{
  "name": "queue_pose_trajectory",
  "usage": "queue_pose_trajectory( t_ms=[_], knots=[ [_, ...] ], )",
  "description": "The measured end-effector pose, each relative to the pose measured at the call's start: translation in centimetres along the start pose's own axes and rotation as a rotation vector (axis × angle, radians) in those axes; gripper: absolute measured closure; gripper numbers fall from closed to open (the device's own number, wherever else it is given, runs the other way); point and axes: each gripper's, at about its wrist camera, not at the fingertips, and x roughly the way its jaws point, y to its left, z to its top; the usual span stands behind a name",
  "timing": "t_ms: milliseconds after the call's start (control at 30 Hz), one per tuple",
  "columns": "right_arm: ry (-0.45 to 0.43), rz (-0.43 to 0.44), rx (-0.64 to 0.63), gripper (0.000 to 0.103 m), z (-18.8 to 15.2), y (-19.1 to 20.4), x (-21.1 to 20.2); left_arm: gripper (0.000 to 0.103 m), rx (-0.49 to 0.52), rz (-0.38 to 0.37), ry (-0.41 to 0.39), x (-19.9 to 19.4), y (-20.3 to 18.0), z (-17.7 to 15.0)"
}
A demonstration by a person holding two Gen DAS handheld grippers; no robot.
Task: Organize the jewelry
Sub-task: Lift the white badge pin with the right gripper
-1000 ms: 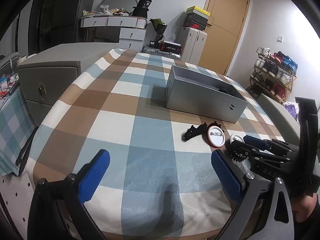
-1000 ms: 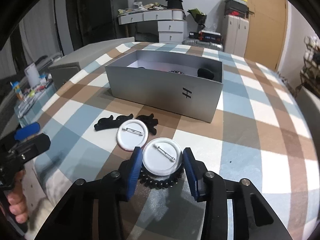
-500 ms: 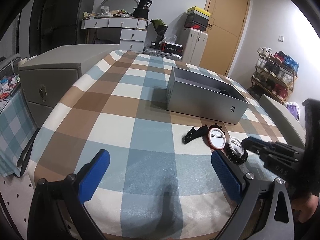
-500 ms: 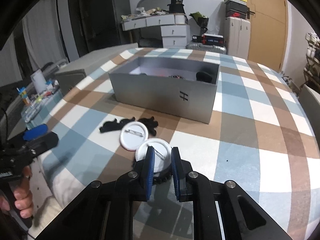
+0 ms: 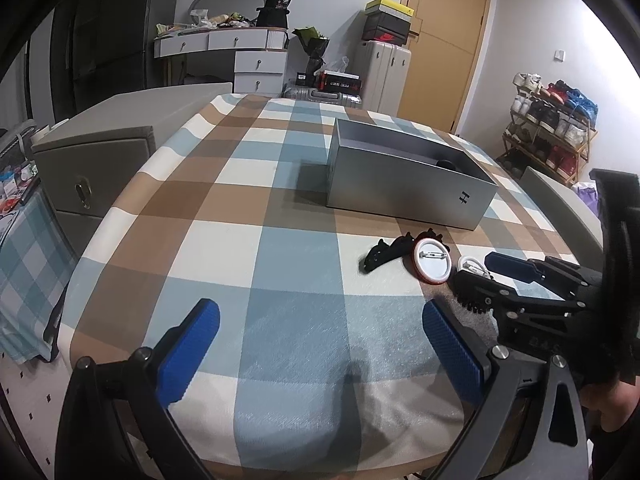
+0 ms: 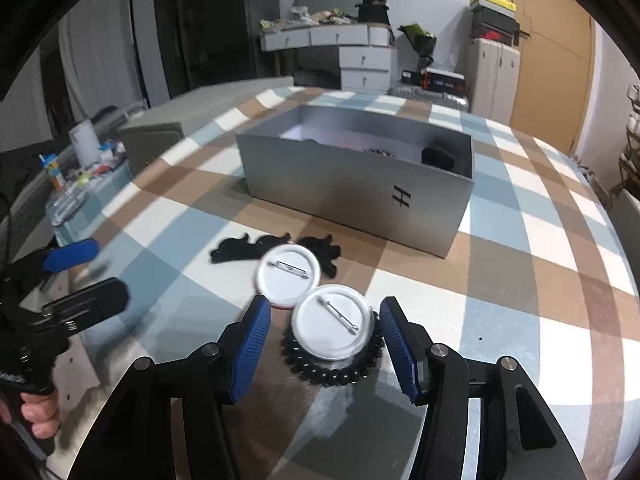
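Two round white pin badges lie back-up on the checked cloth. The near badge (image 6: 333, 322) rests on a black bead bracelet (image 6: 332, 370). The far badge (image 6: 288, 274) overlaps a black hair piece (image 6: 240, 249). My right gripper (image 6: 325, 354) is open, its blue pads on either side of the near badge and bracelet. My left gripper (image 5: 316, 356) is open and empty over the table's near edge. The grey open box (image 6: 352, 190) stands behind, with dark items inside. In the left wrist view the right gripper (image 5: 492, 276) sits at the badges (image 5: 432, 260).
A grey cabinet (image 5: 100, 168) stands left of the table. A shoe rack (image 5: 552, 128), a door, drawers and suitcases line the back of the room. A side table with small clutter (image 6: 80, 172) is at the left in the right wrist view.
My right gripper was open, closed half a second ago, and has opened again around the near badge and bracelet. The left gripper has barely moved.
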Motion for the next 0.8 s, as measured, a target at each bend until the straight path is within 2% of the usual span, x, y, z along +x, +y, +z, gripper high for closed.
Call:
queue_pose_trajectory(
  t_ms=[67,500,700,800],
  knots=[
    [-0.008,-0.004,0.006,0.062,0.0,-0.1,-0.1,0.004,0.004,0.001,0.003,0.0,-0.1,0.0],
    [-0.078,0.052,0.113,0.062,-0.6,-2.4,-2.0,0.004,0.024,-0.01,0.01,-0.1,-1.0,0.2],
    [-0.129,0.089,0.18,0.061,-0.7,-4.1,-3.4,0.004,0.045,-0.048,0.029,0.4,-2.3,0.9],
    [-0.157,0.074,0.193,0.061,-0.9,-4.7,-4.2,0.004,0.074,-0.077,0.038,0.9,-3.5,1.4]
  ],
)
